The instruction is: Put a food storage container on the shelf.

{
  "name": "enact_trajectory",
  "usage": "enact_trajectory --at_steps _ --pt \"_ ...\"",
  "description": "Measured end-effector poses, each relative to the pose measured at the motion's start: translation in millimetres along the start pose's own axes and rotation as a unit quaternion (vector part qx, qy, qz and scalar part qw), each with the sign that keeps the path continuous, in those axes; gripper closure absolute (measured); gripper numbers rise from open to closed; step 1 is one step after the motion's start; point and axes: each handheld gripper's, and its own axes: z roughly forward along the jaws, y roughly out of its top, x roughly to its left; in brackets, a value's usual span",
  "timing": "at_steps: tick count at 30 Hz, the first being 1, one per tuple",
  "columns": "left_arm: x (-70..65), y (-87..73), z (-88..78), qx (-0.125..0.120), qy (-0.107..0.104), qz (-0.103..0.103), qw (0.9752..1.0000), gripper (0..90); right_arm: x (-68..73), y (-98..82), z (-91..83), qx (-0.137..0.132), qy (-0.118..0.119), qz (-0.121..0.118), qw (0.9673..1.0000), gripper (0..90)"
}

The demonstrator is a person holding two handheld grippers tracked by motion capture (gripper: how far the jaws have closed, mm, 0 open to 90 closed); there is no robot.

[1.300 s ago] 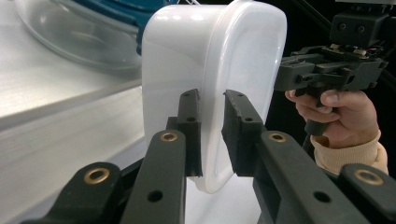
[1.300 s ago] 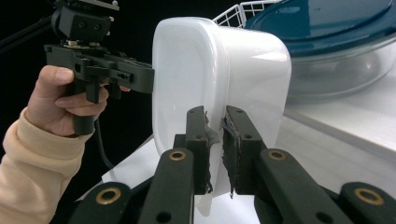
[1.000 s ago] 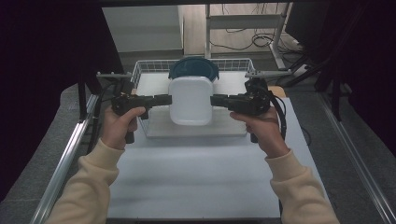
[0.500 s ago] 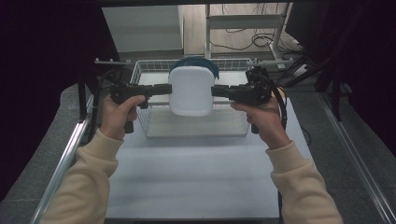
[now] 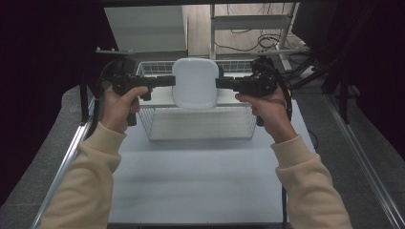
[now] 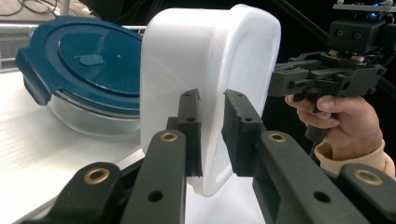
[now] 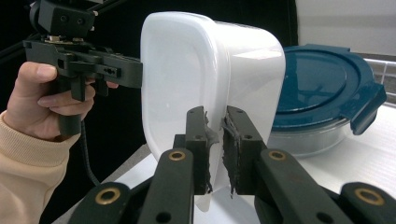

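White table (image 5: pixel 191 176), tub (image 5: pixel 195 83) lifted (blue-lidded bowl (image 6: pixel 84 70) behind)

The person is wearing cream ribbed-cuff sleeves (image 5: pixel 95 162) rising from the bottom of the frame, while each matte black pistol-grip gripper (image 5: pixel 169 81) is showing brass-ringed pivot screws (image 6: pixel 169 136), chunky jaw links and a black cable (image 5: pixel 98 102) trailing at mid-left.

A wire basket (image 5: pixel 200 125) sits at the twelve o'clock end of the white table (image 5: pixel 191 181). On a white shelf board behind it, a glass container (image 6: pixel 88 119) with a blue clip-on lid (image 6: pixel 79 63) stands upright, closed.
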Motion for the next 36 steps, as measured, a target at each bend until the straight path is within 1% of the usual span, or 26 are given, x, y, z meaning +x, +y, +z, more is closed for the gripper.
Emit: enact_trajectory --at_steps 2,3,4,5,6,8,10,13,14,15,16,17,18,21,23,25,26,29,32,35,36 --pt "2.7 6.1 0.1 0.002 0.002 -0.001 1.0 77.9 -1.8 4.5 1.9 -0.003 0.002 0.002 1.0 79.8" --pt "2.7 6.1 0.1 0.002 0.002 -0.001 1.0 77.8 -1.8 4.5 1.9 -0.003 0.002 0.002 1.0 79.8" --pt "4.0 10.2 0.5 0.001 0.002 -0.003 1.0 77.8 -3.6 8.6 3.2 -0.002 0.001 0.002 1.0 79.8" --pt "4.0 10.2 0.5 0.001 0.002 -0.003 1.0 77.9 -3.6 8.6 3.2 -0.002 0.001 0.002 1.0 79.8" --pt "4.7 14.2 0.7 0.0 0.002 -0.004 1.0 77.9 -5.8 13.4 4.2 -0.002 0.003 0.004 1.0 79.8" --pt "5.3 17.2 0.8 -0.001 0.004 -0.004 1.0 77.8 -6.6 15.3 4.6 -0.003 0.004 0.005 1.0 79.8" --pt "6.5 23.8 1.9 -0.001 0.006 -0.006 1.0 77.9 -9.8 22.6 6.3 -0.002 0.003 0.005 1.0 79.7" --pt "7.3 27.6 3.5 0.0 0.006 -0.008 0.9999 77.9 -12.4 25.9 7.4 -0.002 0.002 0.008 1.0 79.7" --pt "8.0 29.5 4.0 0.0 0.005 -0.008 1.0 78.0 -14.5 27.2 7.8 -0.002 0.003 0.007 1.0 79.6" --pt "8.4 31.0 4.5 0.001 0.002 -0.011 0.9999 78.1 -16.4 28.5 8.1 -0.004 0.004 0.011 0.9999 79.6" --pt "8.9 32.3 5.1 -0.001 -0.001 -0.013 0.9999 78.3 -20.7 30.2 7.7 -0.007 0.01 0.017 0.9998 79.5" --pt "8.8 33.0 5.2 0.0 -0.005 -0.015 0.9999 78.3 -20.7 30.2 7.7 -0.007 0.01 0.017 0.9998 79.5" --pt "8.6 34.1 5.5 -0.003 -0.008 -0.016 0.9998 78.6 -23.7 31.3 6.5 -0.012 0.017 0.022 0.9995 79.5" --pt "7.9 36.3 6.4 -0.003 -0.011 -0.016 0.9998 78.6 -24.6 32.5 5.4 -0.014 0.019 0.022 0.9995 79.5" --pt "8.3 37.3 7.8 -0.002 -0.007 -0.015 0.9999 78.5 -25.4 33.2 5.3 -0.014 0.016 0.02 0.9996 79.5" --pt "9.3 38.3 9.5 -0.001 -0.004 -0.014 0.9999 78.5 -27.2 33.9 5.7 -0.013 0.015 0.023 0.9995 79.5" --pt "9.1 38.7 10.3 -0.001 -0.004 -0.018 0.9998 78.5 -28.0 34.0 6.0 -0.013 0.015 0.024 0.9995 79.5" --pt "9.9 40.6 12.2 -0.001 0.001 -0.02 0.9998 78.5 -31.2 34.9 7.2 -0.015 0.016 0.027 0.9994 79.5" --pt "13.0 42.7 14.0 0.001 0.003 -0.02 0.9998 78.5 -35.3 37.4 10.1 -0.013 0.014 0.029 0.9994 79.4" --pt "17.3 45.0 15.9 0.001 0.008 -0.026 0.9996 78.4 -38.5 37.8 13.3 -0.015 0.015 0.034 0.9992 79.4" --pt "21.5 46.5 17.6 0.002 0.01 -0.032 0.9995 78.3 -41.7 37.7 16.8 -0.014 0.014 0.038 0.9991 79.2"
